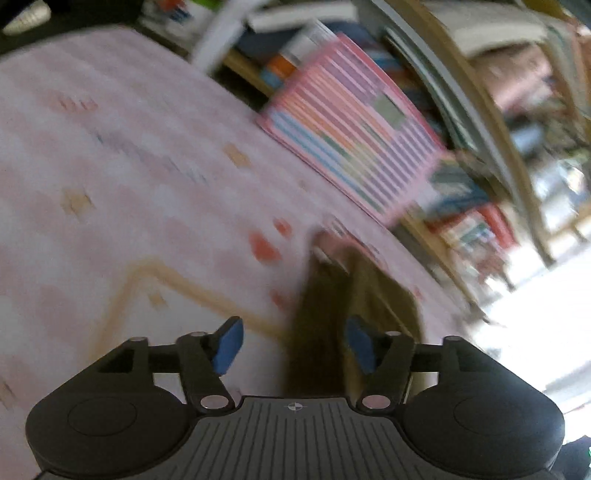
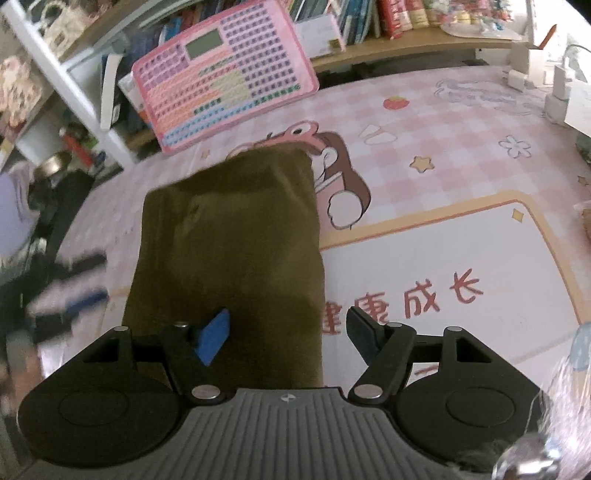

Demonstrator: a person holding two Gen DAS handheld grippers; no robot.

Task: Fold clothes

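A dark olive-brown garment (image 2: pixel 236 236) lies folded into a long rectangle on the pink checked table mat (image 2: pixel 424 147). My right gripper (image 2: pixel 288 338) hovers open over its near end, its blue left finger (image 2: pixel 214 339) above the cloth and the right finger over the mat. In the blurred left wrist view the same garment (image 1: pixel 325 314) appears as a narrow brown strip running away from my left gripper (image 1: pixel 293 345), which is open with nothing between its blue pads (image 1: pixel 229 343). That other gripper shows as a dark blur (image 2: pixel 66 288) at the left of the right wrist view.
A pink learning tablet with rows of coloured buttons (image 2: pixel 225 74) leans at the mat's far edge, also the striped pink tablet (image 1: pixel 351 136). Behind it are bookshelves (image 2: pixel 388 18). White chargers and boxes (image 2: pixel 546 85) stand at the far right. A white shelf post (image 2: pixel 55 70) stands left.
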